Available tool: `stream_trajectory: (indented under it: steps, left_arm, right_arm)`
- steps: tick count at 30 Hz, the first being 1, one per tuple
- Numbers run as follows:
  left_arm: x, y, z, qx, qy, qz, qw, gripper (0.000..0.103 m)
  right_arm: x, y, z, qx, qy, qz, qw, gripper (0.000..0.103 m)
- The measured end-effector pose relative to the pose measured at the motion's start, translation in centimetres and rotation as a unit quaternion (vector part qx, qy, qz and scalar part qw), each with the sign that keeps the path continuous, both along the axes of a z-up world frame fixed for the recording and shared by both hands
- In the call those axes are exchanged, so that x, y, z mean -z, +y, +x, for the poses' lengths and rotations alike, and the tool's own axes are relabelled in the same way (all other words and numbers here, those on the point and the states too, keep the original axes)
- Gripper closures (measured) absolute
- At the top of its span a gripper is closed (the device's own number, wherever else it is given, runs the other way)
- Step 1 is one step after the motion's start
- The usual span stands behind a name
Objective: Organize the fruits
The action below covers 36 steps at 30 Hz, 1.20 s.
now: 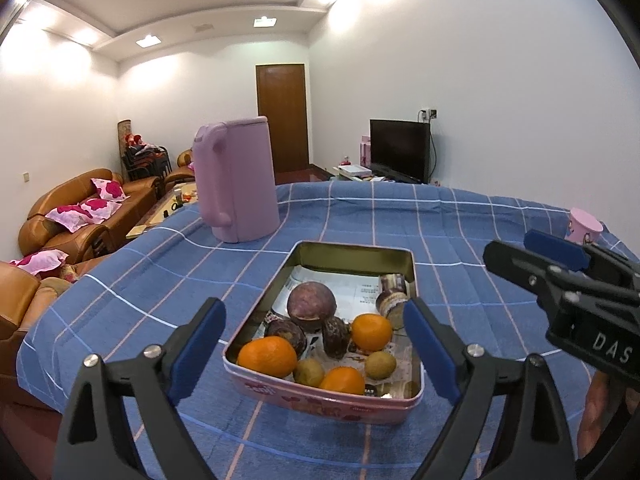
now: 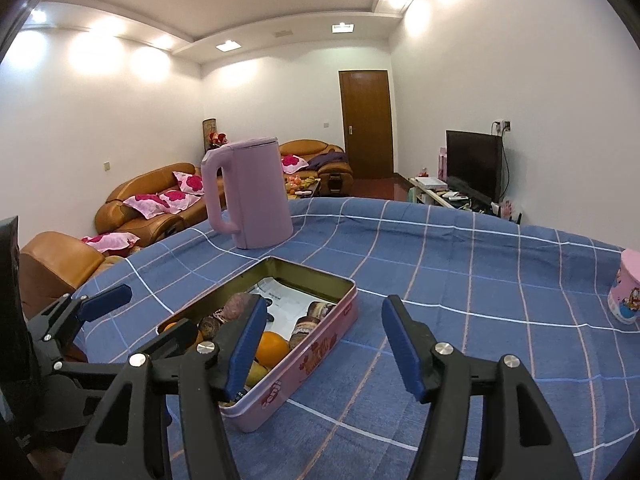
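Observation:
A pink rectangular tin point(image 1: 320, 398) sits on the blue checked tablecloth; it also shows in the right wrist view point(image 2: 308, 360). In it lie three oranges point(image 1: 268, 356), a large purple fruit point(image 1: 312, 302), smaller dark purple fruits point(image 1: 335, 336), small brown-green fruits point(image 1: 380, 364) and a small jar point(image 1: 394, 300). My left gripper point(image 1: 316, 344) is open and empty, its fingers straddling the tin's near end from above. My right gripper point(image 2: 320, 344) is open and empty, just right of the tin; it shows in the left wrist view point(image 1: 536, 252).
A pink kettle point(image 1: 236, 180) stands on the table behind the tin. A pink printed cup point(image 2: 626, 292) stands at the table's right edge. Leather sofas with pink cushions point(image 1: 84, 212) lie beyond the left edge, a TV point(image 1: 400, 150) at the far wall.

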State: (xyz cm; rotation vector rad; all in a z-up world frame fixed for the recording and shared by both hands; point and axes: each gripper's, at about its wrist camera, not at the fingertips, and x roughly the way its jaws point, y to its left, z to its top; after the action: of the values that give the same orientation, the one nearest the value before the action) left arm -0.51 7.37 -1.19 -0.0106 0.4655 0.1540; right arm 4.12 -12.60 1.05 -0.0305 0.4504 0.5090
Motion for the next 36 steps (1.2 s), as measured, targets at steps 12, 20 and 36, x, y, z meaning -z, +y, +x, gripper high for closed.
stream_trajectory:
  steps: [12, 20, 36]
  left_arm:
    - [-0.5, -0.3, -0.3, 0.0, -0.01, 0.0, 1.0, 0.003]
    - [-0.7, -0.6, -0.5, 0.004, -0.01, -0.002, 0.9999, 0.002]
    - [-1.1, -1.0, -1.0, 0.007, -0.018, 0.001, 0.9998, 0.0]
  right_arm:
    - [-0.6, -0.5, -0.8, 0.005, -0.013, 0.007, 1.0, 0.04]
    - [-0.7, -0.8, -1.1, 0.006, -0.016, 0.01, 1.0, 0.04]
    - [-0.7, -1.3, -1.5, 0.012, -0.022, 0.014, 1.0, 0.04]
